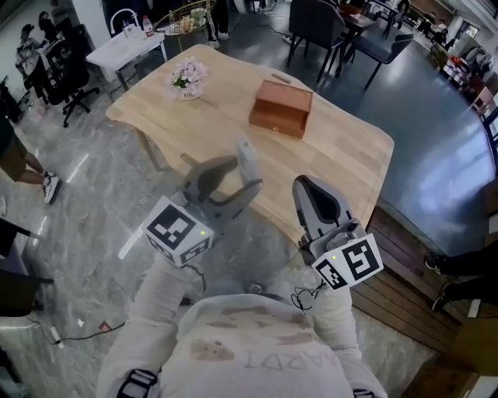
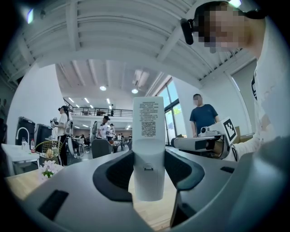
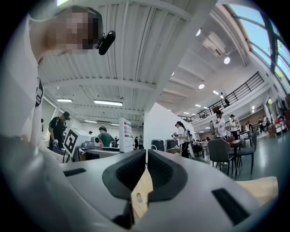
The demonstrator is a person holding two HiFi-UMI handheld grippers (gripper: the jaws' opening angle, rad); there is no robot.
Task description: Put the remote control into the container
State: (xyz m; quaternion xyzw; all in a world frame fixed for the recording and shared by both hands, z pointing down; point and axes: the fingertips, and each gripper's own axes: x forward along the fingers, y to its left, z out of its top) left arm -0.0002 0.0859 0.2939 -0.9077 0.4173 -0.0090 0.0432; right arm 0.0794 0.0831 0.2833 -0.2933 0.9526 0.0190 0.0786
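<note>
A white remote control (image 1: 247, 159) stands upright between the jaws of my left gripper (image 1: 237, 183), which is shut on it and raised above the near edge of the table. In the left gripper view the remote (image 2: 148, 145) fills the middle, its label and QR code facing the camera, with the left gripper (image 2: 148, 165) clamped on its lower half. The container, a closed brown wooden box (image 1: 281, 109), sits on the table beyond both grippers. My right gripper (image 1: 313, 196) is to the right of the left one, its jaws together and holding nothing; it shows the same in its own view (image 3: 146, 164).
The light wooden table (image 1: 342, 151) carries a small pot of pale flowers (image 1: 187, 80) at its far left. A white side table (image 1: 124, 48) and dark chairs (image 1: 315, 23) stand behind it. People stand around the hall, and one stands at the left edge (image 1: 15, 159).
</note>
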